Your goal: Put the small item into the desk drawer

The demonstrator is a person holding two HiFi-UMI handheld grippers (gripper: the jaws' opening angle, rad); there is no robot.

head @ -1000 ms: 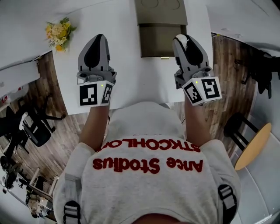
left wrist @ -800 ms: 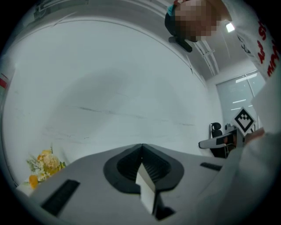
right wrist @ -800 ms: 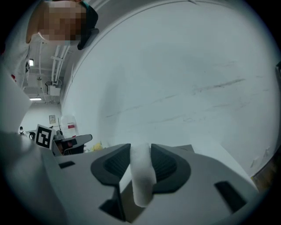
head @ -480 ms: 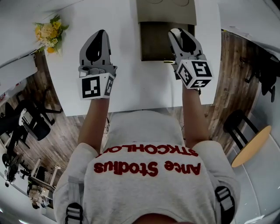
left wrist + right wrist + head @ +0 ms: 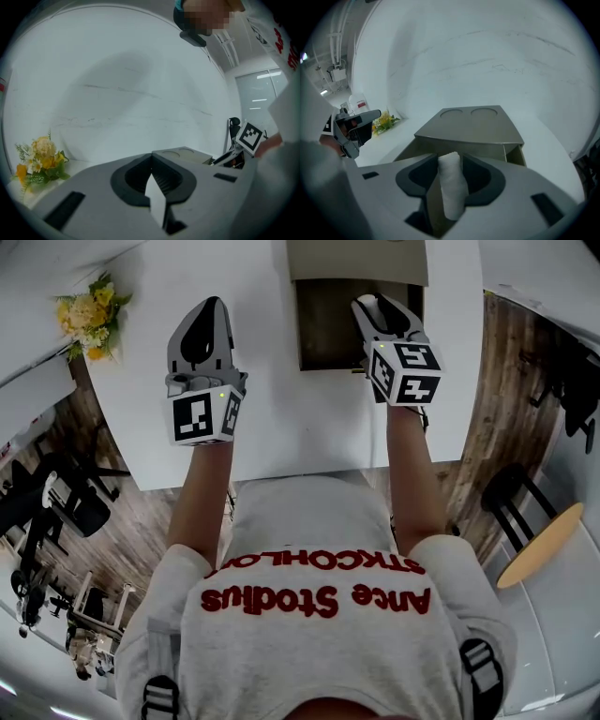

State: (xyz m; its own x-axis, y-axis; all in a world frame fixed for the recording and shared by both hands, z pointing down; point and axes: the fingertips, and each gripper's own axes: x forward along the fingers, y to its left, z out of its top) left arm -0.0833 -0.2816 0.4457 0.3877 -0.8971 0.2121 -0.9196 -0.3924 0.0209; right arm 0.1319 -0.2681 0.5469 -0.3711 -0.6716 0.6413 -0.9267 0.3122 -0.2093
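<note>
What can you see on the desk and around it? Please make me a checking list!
Surface: smooth white desk top.
Job's things: grey-brown drawer box with its drawer pulled open; small white rolled cloth standing between the right gripper's jaws at the drawer.
Clutter: yellow flower bunch near the desk's left corner.
Grippers: right gripper jaws opening, roll between them; left gripper above bare desk, jaws close together, can't tell if fully shut.
Cables: nothing seen.
Surroundings: brown wooden floor, black chairs, round wooden top.
</note>
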